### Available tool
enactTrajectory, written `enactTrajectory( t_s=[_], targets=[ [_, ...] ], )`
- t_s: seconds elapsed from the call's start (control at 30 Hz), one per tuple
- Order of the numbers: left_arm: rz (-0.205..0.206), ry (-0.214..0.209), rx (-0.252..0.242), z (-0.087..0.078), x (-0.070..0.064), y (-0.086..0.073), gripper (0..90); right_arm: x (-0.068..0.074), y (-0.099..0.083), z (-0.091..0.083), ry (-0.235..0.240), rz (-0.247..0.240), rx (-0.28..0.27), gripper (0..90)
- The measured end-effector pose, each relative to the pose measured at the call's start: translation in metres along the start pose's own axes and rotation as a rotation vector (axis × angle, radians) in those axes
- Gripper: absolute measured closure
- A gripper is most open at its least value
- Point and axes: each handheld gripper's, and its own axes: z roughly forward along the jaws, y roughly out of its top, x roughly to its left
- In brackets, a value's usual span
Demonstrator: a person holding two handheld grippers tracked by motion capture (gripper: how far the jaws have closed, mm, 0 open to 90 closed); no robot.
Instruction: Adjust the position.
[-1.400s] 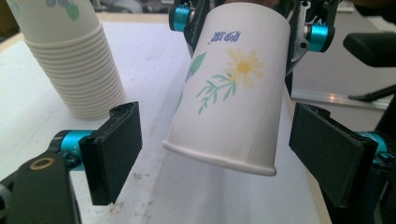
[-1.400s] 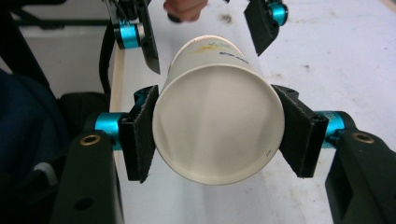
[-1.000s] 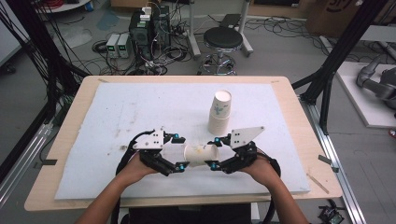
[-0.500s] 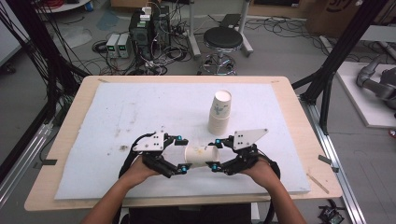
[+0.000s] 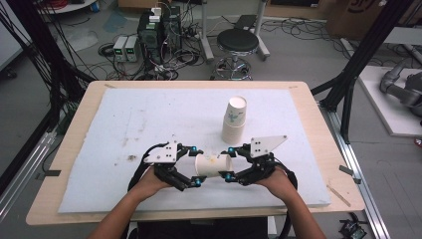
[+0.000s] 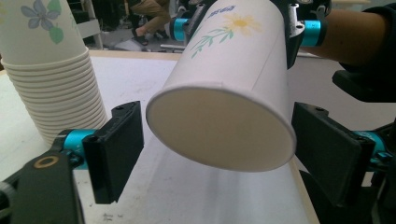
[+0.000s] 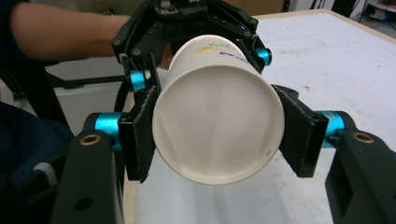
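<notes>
Cup: I see the white paper cup with a yellow flower print (image 5: pixel 213 165) lying sideways above the white-padded table (image 5: pixel 124 114), between both tongs.
Left tongs (image 6: pixel 219 149): released, jaws clear of the base.
Right tongs (image 7: pixel 219 135): clenched on the cup's mouth.
Risk: I judge squeezing could crush the thin wall; a one-ended hold could slip.

Lab (floor cables (image 5: pixel 194 37), power supplies (image 5: pixel 127 48))

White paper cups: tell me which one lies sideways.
The single white paper cup between both grippers lies sideways, off the table; the stacked flowered paper cups stand upright behind it.
</notes>
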Motion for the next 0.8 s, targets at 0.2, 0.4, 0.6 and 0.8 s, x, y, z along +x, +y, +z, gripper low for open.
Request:
enactTrajectory(
  t_s=[0.2,0.4,0.6,0.8],
  targets=[
    [0.027,-0.002,-0.008,-0.0012,-0.0001,0.0003,25.8,-0.0013,-0.0016,0.0012,0.013,0.018,-0.012,37.3],
    [0.029,-0.003,0.000,-0.0030,-0.0006,0.0014,30.7,-0.0024,-0.0020,0.0009,0.018,0.023,-0.011,37.4],
    [0.013,-0.016,0.013,-0.0045,-0.0009,0.0029,34.6,-0.0031,-0.0010,0.0013,0.011,0.036,0.004,31.9],
    [0.015,-0.016,0.015,-0.0046,-0.0010,0.0035,36.2,-0.0015,0.0016,0.0049,0.012,0.044,0.030,28.6]
  ],
)
